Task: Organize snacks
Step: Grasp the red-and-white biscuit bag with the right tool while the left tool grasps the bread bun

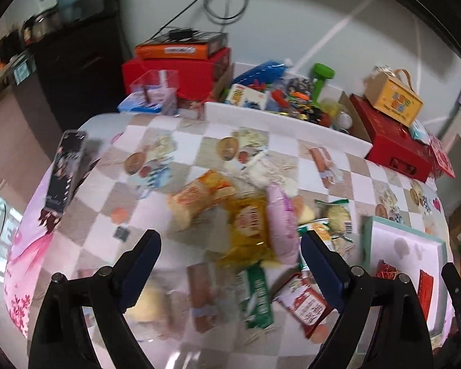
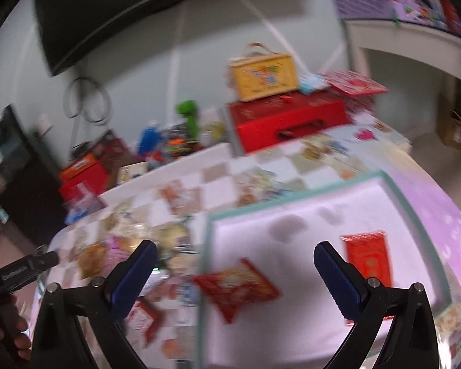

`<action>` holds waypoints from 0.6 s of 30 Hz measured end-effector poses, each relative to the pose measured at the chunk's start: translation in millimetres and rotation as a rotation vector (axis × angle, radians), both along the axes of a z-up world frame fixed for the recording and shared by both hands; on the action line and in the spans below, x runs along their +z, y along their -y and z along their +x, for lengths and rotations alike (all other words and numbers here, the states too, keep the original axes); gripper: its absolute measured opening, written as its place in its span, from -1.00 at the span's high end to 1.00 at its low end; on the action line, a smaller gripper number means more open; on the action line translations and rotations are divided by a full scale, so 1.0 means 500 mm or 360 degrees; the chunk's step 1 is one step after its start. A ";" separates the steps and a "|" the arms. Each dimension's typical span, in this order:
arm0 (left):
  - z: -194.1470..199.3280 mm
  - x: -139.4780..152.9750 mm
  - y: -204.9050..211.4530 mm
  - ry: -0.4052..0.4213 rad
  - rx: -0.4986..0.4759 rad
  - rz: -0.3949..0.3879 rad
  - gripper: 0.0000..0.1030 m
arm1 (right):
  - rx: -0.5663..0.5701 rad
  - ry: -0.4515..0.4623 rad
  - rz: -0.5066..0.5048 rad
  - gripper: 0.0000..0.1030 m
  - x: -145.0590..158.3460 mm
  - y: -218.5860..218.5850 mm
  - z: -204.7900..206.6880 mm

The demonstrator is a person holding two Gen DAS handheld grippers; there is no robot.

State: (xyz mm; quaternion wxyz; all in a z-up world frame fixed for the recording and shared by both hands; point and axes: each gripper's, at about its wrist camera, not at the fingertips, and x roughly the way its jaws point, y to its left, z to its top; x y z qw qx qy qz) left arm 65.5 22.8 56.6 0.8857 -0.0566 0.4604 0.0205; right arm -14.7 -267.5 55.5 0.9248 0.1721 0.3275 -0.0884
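Observation:
A heap of snack packets lies mid-table on the checked cloth: an orange one [image 1: 199, 196], a yellow one [image 1: 249, 227], a pink one [image 1: 281, 224], a green one [image 1: 256, 295] and a red-and-white one [image 1: 304, 301]. My left gripper [image 1: 229, 240] hangs open above the heap with nothing between its fingers. To the right is a white tray with a teal rim [image 1: 367, 246] [image 2: 295, 192]. In it lie a red packet [image 2: 236, 289] and a second red packet [image 2: 367, 258]. My right gripper [image 2: 235, 247] is open over the tray and holds nothing. Both views are blurred.
A long white box [image 1: 285, 126] crammed with items runs along the back. Red boxes [image 1: 393, 141] with a yellow carry box [image 1: 393, 98] stand back right, and more red boxes [image 1: 175, 70] back left. A dark card [image 1: 67, 166] lies at the left edge.

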 end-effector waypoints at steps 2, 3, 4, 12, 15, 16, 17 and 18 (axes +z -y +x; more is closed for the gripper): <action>-0.008 0.002 -0.027 -0.0019 0.0038 -0.0023 -0.80 | 0.0084 -0.0008 -0.0050 -1.00 0.017 -0.040 0.014; -0.013 0.002 -0.039 -0.0024 0.0056 -0.0031 -0.80 | 0.0122 -0.0015 -0.0071 -1.00 0.023 -0.058 0.019; -0.018 0.002 -0.058 -0.0033 0.0086 -0.0045 -0.80 | 0.0176 -0.0036 -0.0079 -1.00 0.029 -0.081 0.028; -0.038 -0.026 -0.155 -0.0117 0.0290 -0.0168 -0.80 | 0.0485 -0.0219 -0.0196 -1.00 0.004 -0.218 0.067; -0.039 -0.060 -0.166 -0.0195 0.0314 -0.0193 -0.80 | 0.0540 -0.0328 -0.0219 -1.00 -0.031 -0.241 0.086; -0.040 -0.073 -0.167 -0.0220 0.0317 -0.0194 -0.80 | 0.0556 -0.0374 -0.0213 -1.00 -0.050 -0.244 0.094; -0.041 -0.088 -0.167 -0.0246 0.0319 -0.0192 -0.80 | 0.0564 -0.0412 -0.0205 -1.00 -0.064 -0.245 0.099; -0.040 -0.106 -0.168 -0.0288 0.0329 -0.0188 -0.80 | 0.0573 -0.0463 -0.0198 -1.00 -0.084 -0.248 0.106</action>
